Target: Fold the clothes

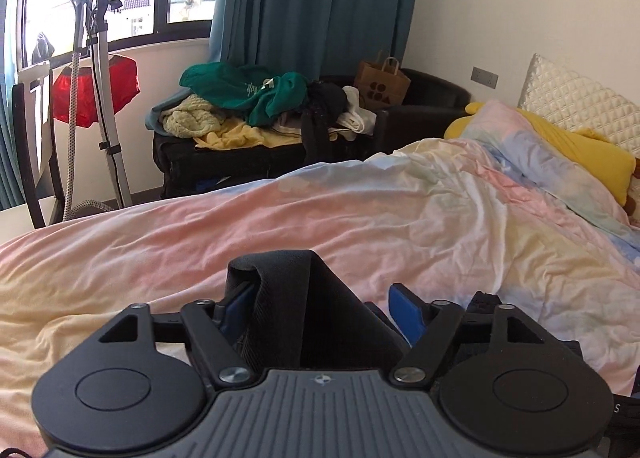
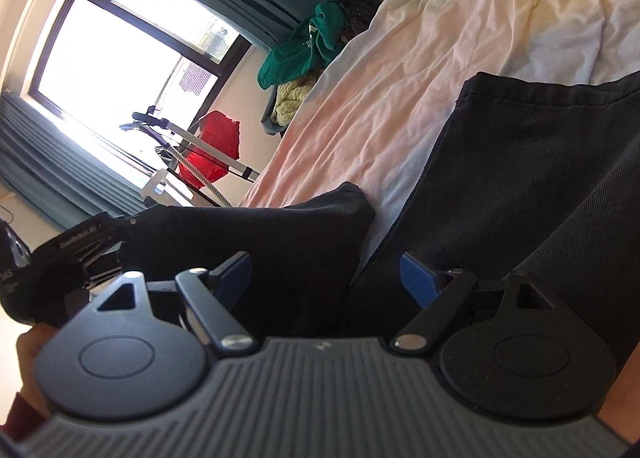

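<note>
Left wrist view shows my left fingers [image 1: 320, 312] spread around the dark twill garment [image 1: 320, 322], right fingers [image 2: 326, 278] likewise apart, so I should lay its fold flat on the pastel-sheeted bed [image 1: 360, 217] before pulling clear.

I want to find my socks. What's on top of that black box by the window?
A heap of clothes sits on the black box: a green top, a cream knit, something yellow, dark and white pieces. Whatever lies underneath the heap is covered.

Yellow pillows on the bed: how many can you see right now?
1 for certain: a yellow pillow at the head of the bed, against the quilted headboard, partly under the pastel duvet. More may be hidden beneath it.
</note>
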